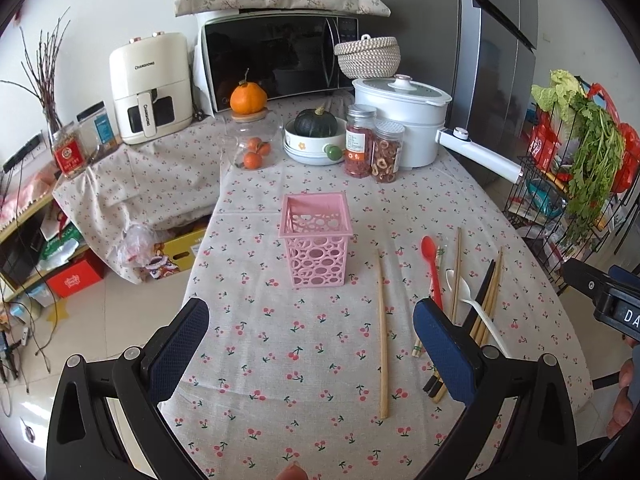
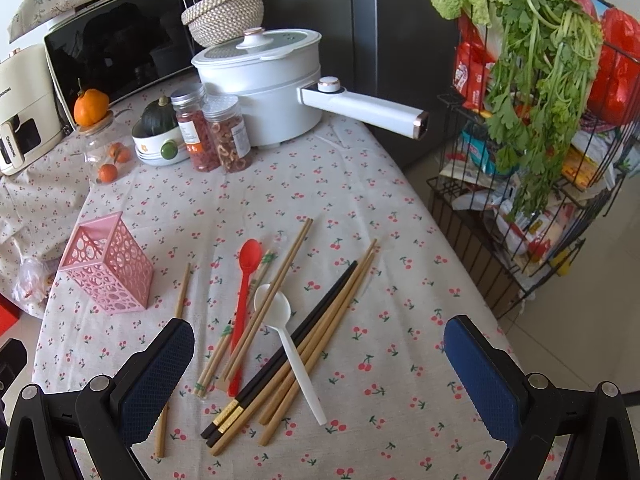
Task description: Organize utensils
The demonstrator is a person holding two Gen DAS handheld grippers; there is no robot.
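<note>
Two chopsticks [image 2: 276, 360] — between right tool [image 2: 319, 354] fingers

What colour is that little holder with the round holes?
Pink. The holder stands upright on the cherry-print tablecloth, clearest in the left wrist view.

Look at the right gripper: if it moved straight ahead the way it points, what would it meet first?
Probably the heap of chopsticks with the white spoon lying across it. The open right gripper points down at them on the tablecloth; exact depth is uncertain.
</note>
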